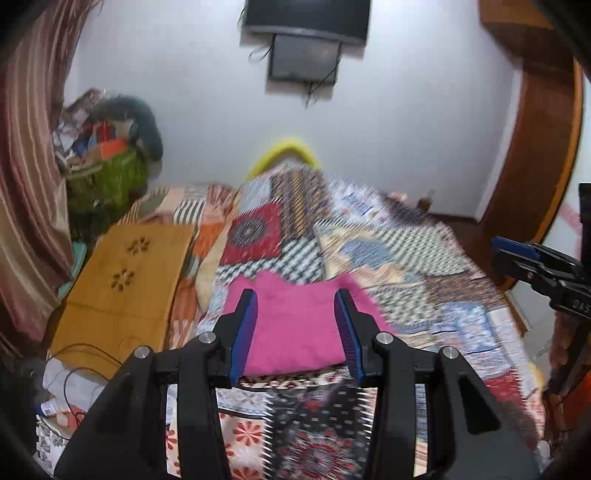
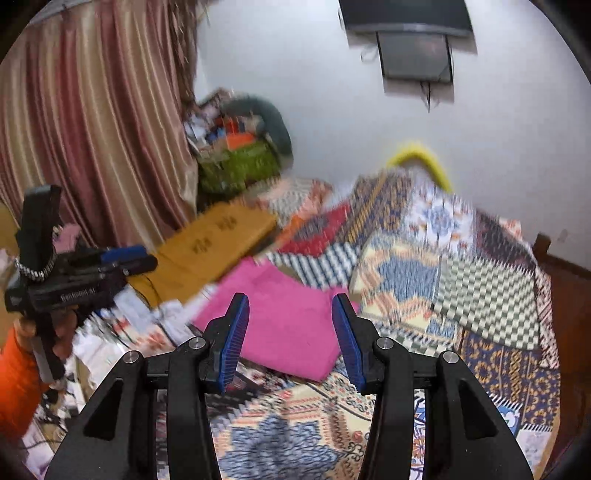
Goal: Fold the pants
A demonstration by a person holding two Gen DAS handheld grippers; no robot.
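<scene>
The pink pants [image 1: 295, 325] lie folded into a compact rectangle on the patterned bedspread [image 1: 406, 258]; the right wrist view shows the pants [image 2: 284, 317] from the other side. My left gripper [image 1: 297, 314] hovers above them, open, with nothing between its blue pads. My right gripper [image 2: 290, 321] is also open and empty, raised over the pants' near edge. Each gripper shows in the other's view: the right gripper [image 1: 517, 258] at the far right edge, the left gripper [image 2: 122, 258] at the left, held by a hand with an orange sleeve [image 2: 18, 376].
An orange-brown wooden board [image 1: 125, 280] lies at the bed's left side beside striped curtains [image 1: 26, 184]. A green basket of clutter [image 1: 107, 162] stands in the corner. A dark screen [image 1: 306, 22] hangs on the white wall. A wooden door frame [image 1: 546, 147] is at the right.
</scene>
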